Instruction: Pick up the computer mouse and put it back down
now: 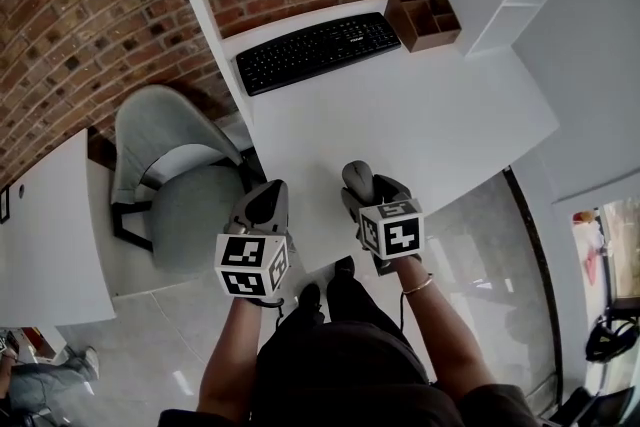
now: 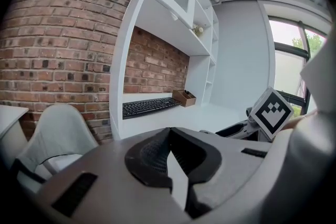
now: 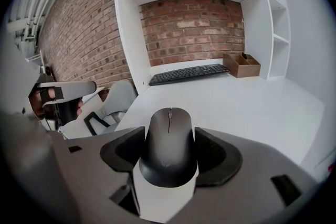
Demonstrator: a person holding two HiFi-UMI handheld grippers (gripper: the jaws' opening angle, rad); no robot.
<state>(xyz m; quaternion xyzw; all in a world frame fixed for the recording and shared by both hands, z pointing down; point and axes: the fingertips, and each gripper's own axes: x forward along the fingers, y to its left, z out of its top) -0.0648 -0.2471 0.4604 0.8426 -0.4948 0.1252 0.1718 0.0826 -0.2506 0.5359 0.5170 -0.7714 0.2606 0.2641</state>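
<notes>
**Head view:** the camera sits above and behind both grippers and faces steeply down on the white desk [image 1: 430, 130]. The left gripper [image 1: 268, 205] and right gripper [image 1: 372, 193] lie low in the frame, with the keyboard [image 1: 317, 51] well ahead of their jaws. **Left gripper view:** the camera rides just behind its own jaws, very near them, and faces forward along them. The keyboard lies ahead and the right gripper shows to the jaws' right. **Right gripper view:** the camera is likewise close behind its jaws and looks over the computer mouse [image 3: 169, 147] between them. The left gripper shows to the jaws' left. All three views share the desk, keyboard, wooden organiser [image 1: 425, 23], brick wall [image 1: 90, 25] and grey chair [image 1: 190, 205].
</notes>
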